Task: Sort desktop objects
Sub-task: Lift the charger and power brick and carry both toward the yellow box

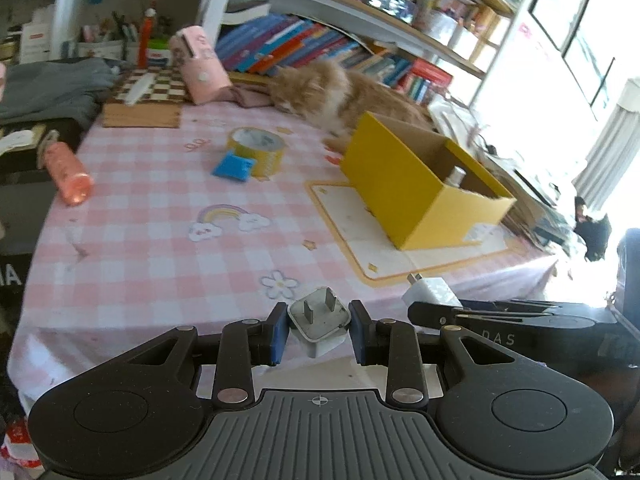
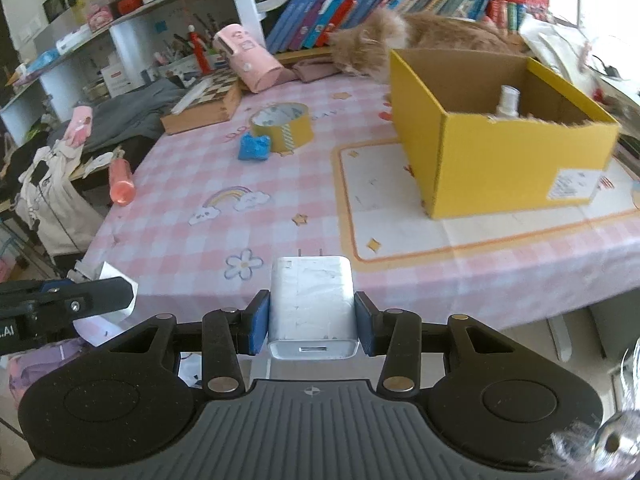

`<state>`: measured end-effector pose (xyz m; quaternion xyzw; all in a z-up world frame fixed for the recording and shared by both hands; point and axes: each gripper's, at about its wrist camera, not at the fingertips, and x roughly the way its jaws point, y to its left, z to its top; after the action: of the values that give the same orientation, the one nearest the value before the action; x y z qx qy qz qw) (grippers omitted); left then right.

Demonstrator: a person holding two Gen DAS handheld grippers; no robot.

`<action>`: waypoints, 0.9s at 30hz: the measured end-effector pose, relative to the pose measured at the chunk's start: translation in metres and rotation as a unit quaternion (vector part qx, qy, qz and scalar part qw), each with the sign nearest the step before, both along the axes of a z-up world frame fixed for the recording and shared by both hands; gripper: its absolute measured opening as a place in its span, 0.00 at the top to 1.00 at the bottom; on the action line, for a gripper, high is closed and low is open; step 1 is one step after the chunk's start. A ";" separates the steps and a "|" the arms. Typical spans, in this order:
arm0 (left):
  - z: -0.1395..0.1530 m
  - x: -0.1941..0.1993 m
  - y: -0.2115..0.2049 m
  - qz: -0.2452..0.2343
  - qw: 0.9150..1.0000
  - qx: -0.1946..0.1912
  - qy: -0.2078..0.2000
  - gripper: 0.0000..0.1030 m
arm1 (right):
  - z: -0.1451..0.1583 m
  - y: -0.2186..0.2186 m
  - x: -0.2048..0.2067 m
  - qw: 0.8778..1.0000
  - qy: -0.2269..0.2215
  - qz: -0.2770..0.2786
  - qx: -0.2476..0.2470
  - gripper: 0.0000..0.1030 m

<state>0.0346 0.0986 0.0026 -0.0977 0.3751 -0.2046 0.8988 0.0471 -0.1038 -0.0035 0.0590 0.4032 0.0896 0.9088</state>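
Observation:
My left gripper (image 1: 319, 330) is shut on a small white plug adapter (image 1: 319, 322), prongs facing forward, held at the near edge of the table. My right gripper (image 2: 311, 322) is shut on a larger white USB charger (image 2: 311, 308), prongs pointing away; the charger also shows in the left wrist view (image 1: 432, 291). A yellow cardboard box (image 2: 500, 152) stands open on a mat at the right, with a white bottle (image 2: 508, 100) inside. A yellow tape roll (image 2: 282, 126), a blue sponge-like piece (image 2: 254, 148) and an orange tube (image 2: 121, 182) lie on the pink checked cloth (image 2: 192, 240).
An orange cat (image 2: 420, 36) lies behind the box, by a row of books. A pink case (image 2: 250, 58) and a chessboard box (image 2: 204, 106) sit at the far left. Grey clothes (image 2: 132, 114) cover the left side. Shelves run along the back.

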 end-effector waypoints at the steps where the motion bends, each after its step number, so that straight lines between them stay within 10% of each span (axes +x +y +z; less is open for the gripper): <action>1: 0.000 0.000 -0.003 -0.008 1.000 0.000 0.000 0.71 | 0.000 -0.003 -0.004 1.000 0.001 -0.007 -0.001 0.61; 27: -0.007 0.007 -0.071 -0.161 0.987 0.006 0.009 0.70 | -0.004 -0.054 -0.058 0.990 0.025 -0.141 -0.015 0.61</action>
<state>0.0419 0.0273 -0.0041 -0.0322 0.3952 -0.3434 0.8514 -0.0104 -0.1576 -0.0078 0.1041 0.4144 -0.0468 0.9029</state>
